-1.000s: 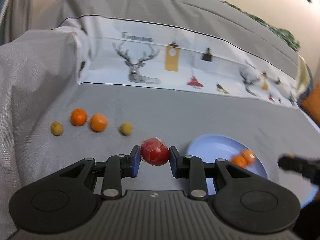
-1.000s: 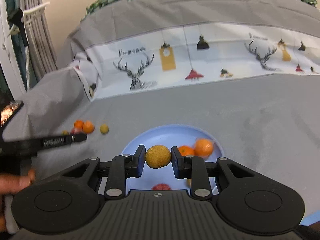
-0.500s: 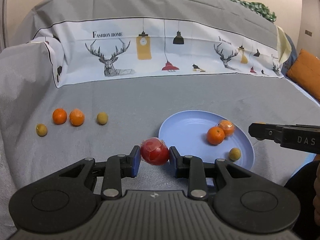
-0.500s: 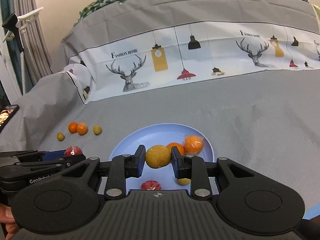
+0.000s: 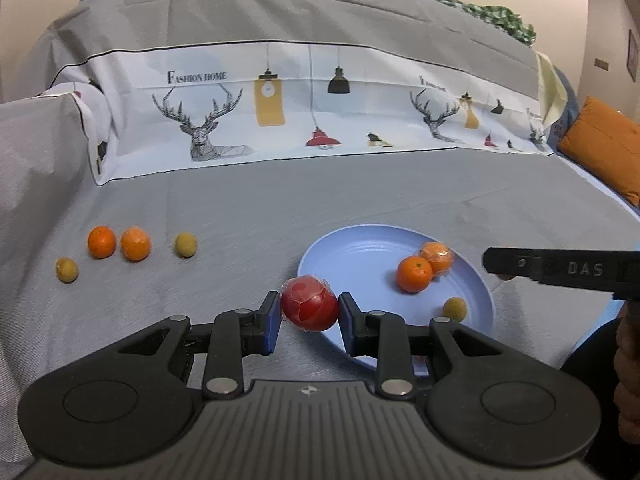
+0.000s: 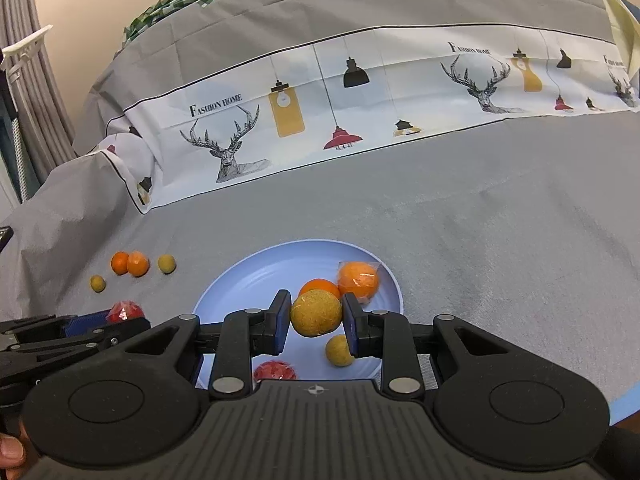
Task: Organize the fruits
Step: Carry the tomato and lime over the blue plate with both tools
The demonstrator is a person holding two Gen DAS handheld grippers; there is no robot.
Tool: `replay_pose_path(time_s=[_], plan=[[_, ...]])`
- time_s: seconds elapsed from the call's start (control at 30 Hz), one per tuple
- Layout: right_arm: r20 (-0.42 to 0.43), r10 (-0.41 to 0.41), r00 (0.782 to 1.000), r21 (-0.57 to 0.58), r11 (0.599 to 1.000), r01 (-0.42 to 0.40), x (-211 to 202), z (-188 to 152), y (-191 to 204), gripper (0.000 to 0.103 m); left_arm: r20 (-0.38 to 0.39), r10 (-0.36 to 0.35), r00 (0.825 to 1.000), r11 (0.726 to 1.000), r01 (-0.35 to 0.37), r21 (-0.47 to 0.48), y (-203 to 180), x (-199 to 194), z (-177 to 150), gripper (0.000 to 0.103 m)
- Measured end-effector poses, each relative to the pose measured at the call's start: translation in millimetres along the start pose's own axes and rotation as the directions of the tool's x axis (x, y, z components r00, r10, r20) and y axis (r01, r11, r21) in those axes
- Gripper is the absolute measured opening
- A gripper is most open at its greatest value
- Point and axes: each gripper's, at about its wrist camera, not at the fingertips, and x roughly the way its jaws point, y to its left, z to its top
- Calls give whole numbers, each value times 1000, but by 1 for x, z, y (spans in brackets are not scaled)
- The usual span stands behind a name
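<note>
Left wrist view: a red fruit [image 5: 309, 303] is clamped between the fingers of the left gripper [image 5: 309, 322], with the blue plate [image 5: 344, 248] just beyond and to their right. A yellow-brown fruit [image 6: 316, 313] is clamped by the right gripper [image 6: 316, 326], held over the plate. The delivery step is judged in hand; next, each fruit must be lowered over the plate and released.

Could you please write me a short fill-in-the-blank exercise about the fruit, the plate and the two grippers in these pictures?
1. The left gripper is shut on a ____ fruit.
2. The right gripper holds its yellow-brown fruit above the ____ plate.
3. On the grey cloth left of the plate lie ____ loose fruits.

Missing words: red; blue; four
</note>
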Motion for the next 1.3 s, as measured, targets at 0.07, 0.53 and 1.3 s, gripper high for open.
replay_pose_path(time_s=[0.07, 0.53, 1.3], plan=[[-3, -1, 1000, -5, 1000, 1, 1, 0, 1, 29, 7, -16, 1000, 1000, 16, -3, -1, 1, 0, 34], [-20, -16, 1000, -42, 999, 15, 7, -3, 8, 29, -6, -70, 998, 995, 70, 65, -23, 17, -9, 34], [-23, -21, 1000, -74, 997, 20, 9, -5, 14, 29, -10, -95, 995, 993, 95, 63, -27, 23, -12, 34]])
